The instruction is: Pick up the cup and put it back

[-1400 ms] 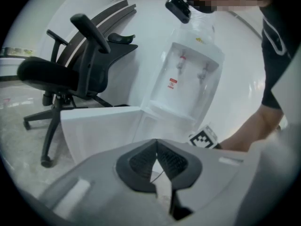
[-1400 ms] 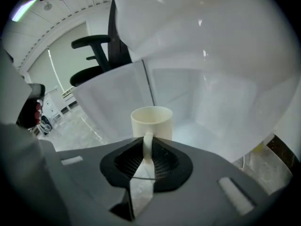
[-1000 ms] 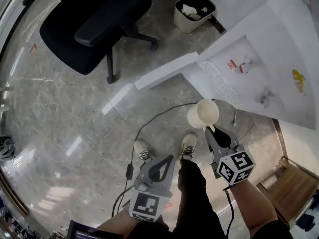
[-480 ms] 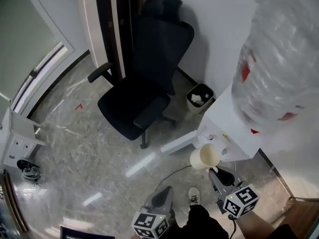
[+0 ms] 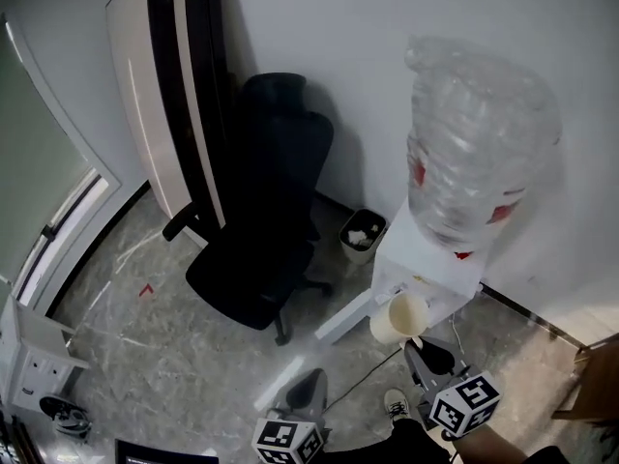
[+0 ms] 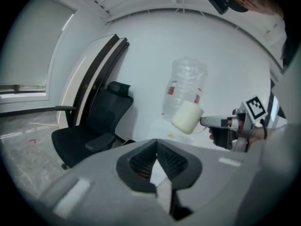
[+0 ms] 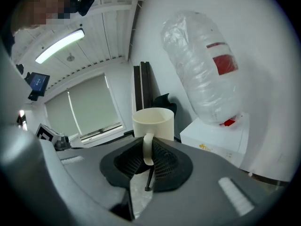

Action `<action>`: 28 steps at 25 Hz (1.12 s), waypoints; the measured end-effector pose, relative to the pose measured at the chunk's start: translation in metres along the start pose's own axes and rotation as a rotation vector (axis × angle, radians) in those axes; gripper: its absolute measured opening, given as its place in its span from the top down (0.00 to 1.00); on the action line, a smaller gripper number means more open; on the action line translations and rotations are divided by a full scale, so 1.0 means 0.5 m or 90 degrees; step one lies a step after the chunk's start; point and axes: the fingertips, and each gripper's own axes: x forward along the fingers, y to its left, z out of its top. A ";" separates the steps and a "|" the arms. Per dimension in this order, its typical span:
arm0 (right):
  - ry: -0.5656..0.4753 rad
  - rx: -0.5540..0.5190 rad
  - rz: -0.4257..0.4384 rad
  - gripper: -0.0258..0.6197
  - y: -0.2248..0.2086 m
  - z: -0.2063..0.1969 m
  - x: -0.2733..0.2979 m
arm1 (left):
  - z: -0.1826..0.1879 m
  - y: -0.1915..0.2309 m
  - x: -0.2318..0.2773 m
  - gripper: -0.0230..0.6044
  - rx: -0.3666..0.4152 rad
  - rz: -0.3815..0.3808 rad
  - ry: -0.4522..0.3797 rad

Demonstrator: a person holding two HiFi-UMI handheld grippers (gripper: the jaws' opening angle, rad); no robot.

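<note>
Right gripper [image 7: 147, 158], seen along its own jaws: the two ribbed pads pinch the handle [image 7: 146, 147] of a cream cup [image 7: 153, 121], which stands upright beyond the jaw tips with its open mouth upward and touches nothing else. In the head view the same right gripper [image 5: 417, 342] points away from the person, its marker cube [image 5: 464, 404] nearest the camera. The cup [image 5: 401, 317] hangs in the air just in front of the white dispenser cabinet [image 5: 430, 276], below the large clear water bottle [image 5: 479, 153] mounted neck-down on that cabinet. Left gripper [image 6: 157, 160], seen along its own jaws: the pads are pressed together at their tips with nothing between them. In the head view it sits low at the left gripper [image 5: 308, 387] position beside the right one, well apart from the cup, with its marker cube [image 5: 288, 443] at the bottom edge. From the left gripper view the cup [image 6: 187, 117] appears in side profile, carried at the tip of the right gripper [image 6: 207, 122], with the bottle behind it. Surroundings: a black office chair [image 5: 266, 249] stands on the polished stone floor [image 5: 145, 356] to the left of the cabinet, and a small waste bin [image 5: 361, 232] holding crumpled paper sits between chair and cabinet against the white wall [image 5: 319, 37]. A tall black-and-white door panel [image 5: 184, 95] rises behind the chair. One shoe [image 5: 397, 406] of the person shows between the grippers.
</note>
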 end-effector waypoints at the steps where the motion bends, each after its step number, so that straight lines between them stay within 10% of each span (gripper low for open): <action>1: -0.012 0.002 -0.021 0.88 0.023 -0.002 -0.007 | 0.008 0.010 -0.009 0.96 0.014 -0.023 0.001; 12: -0.078 0.048 -0.163 0.88 0.331 -0.116 -0.132 | 0.001 0.055 -0.205 0.96 0.095 -0.232 0.029; 28: -0.135 0.001 -0.242 0.88 0.484 -0.179 -0.388 | -0.074 -0.143 -0.377 0.96 0.143 -0.358 0.064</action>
